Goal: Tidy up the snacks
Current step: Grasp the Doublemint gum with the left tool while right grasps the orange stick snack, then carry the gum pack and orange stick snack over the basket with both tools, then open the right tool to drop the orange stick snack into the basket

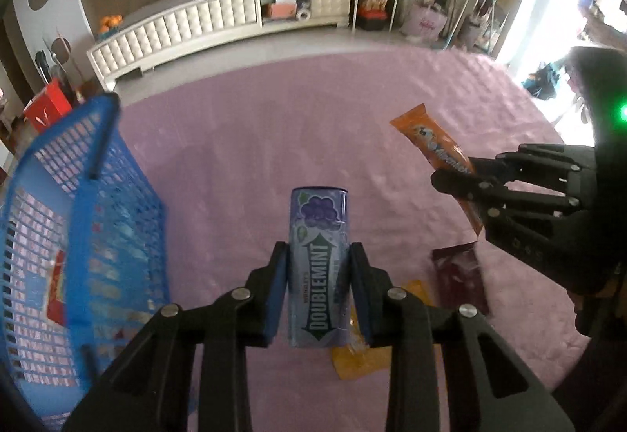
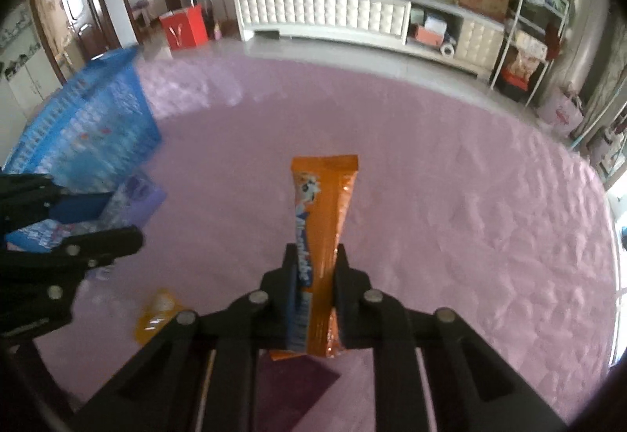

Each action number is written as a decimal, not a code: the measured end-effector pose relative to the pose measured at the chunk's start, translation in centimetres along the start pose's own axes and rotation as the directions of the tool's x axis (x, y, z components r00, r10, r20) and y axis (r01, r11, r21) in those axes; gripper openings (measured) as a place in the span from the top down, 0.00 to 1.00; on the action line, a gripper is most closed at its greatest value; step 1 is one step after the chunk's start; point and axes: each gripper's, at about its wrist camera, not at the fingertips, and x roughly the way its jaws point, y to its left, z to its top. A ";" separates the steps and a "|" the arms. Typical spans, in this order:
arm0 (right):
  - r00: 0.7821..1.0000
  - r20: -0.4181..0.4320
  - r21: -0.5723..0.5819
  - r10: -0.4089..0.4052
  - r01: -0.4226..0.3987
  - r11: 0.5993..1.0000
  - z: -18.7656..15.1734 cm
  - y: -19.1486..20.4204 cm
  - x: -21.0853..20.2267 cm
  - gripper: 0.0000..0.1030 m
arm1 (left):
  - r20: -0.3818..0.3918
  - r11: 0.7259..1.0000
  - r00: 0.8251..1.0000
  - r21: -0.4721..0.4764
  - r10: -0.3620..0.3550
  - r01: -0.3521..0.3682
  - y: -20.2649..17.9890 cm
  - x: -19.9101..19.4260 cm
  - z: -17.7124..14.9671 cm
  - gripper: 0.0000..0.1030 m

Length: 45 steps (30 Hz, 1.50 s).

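My left gripper (image 1: 318, 251) is shut on a purple Doublemint gum bottle (image 1: 318, 255), held upright above the pink cloth; the same bottle (image 2: 135, 198) shows at the left of the right wrist view. My right gripper (image 2: 315, 255) is shut on a long orange snack packet (image 2: 327, 220), lifted off the cloth; that packet (image 1: 435, 146) and the right gripper (image 1: 450, 181) appear at the right of the left wrist view. A blue mesh basket (image 1: 113, 204) stands left of the bottle, with a red packet (image 1: 57, 291) inside. The basket (image 2: 86, 118) is also at the far left.
A dark maroon packet (image 1: 462, 275) and a yellow packet (image 1: 352, 357) lie on the pink cloth (image 1: 313, 126) under the grippers; the yellow packet (image 2: 156, 314) and maroon packet (image 2: 290, 389) show again. A white cabinet (image 1: 219, 20) and metal shelves (image 2: 525, 24) stand beyond the cloth.
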 end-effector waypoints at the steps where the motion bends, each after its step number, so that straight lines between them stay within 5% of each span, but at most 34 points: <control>1: 1.000 0.015 -0.007 -0.001 0.001 1.000 0.3 0.6 -0.9 0.81 | 0.016 1.000 1.000 -0.001 -0.001 0.001 0.1 -0.9 -0.1 0.73; 9: 0.993 0.094 -0.037 0.064 -0.061 0.997 2.9 6.0 -7.0 0.81 | 0.111 1.000 0.994 -0.022 0.001 0.001 3.0 -8.1 -1.0 0.73; 17: 0.983 0.095 -0.091 0.156 -0.147 0.985 5.1 12.5 -7.8 0.81 | 0.141 0.998 0.989 -0.051 0.039 -0.032 8.0 -13.2 -2.8 0.72; 30: 0.970 -0.029 -0.230 0.241 -0.242 0.943 7.2 22.4 -3.7 0.81 | 0.098 0.989 0.991 -0.127 0.094 -0.082 16.5 -15.0 -6.5 0.72; 45: 0.969 -0.175 -0.341 0.176 -0.228 0.912 6.5 27.1 1.1 0.81 | 0.091 0.983 0.993 -0.173 0.078 -0.061 19.6 -13.8 -8.6 0.72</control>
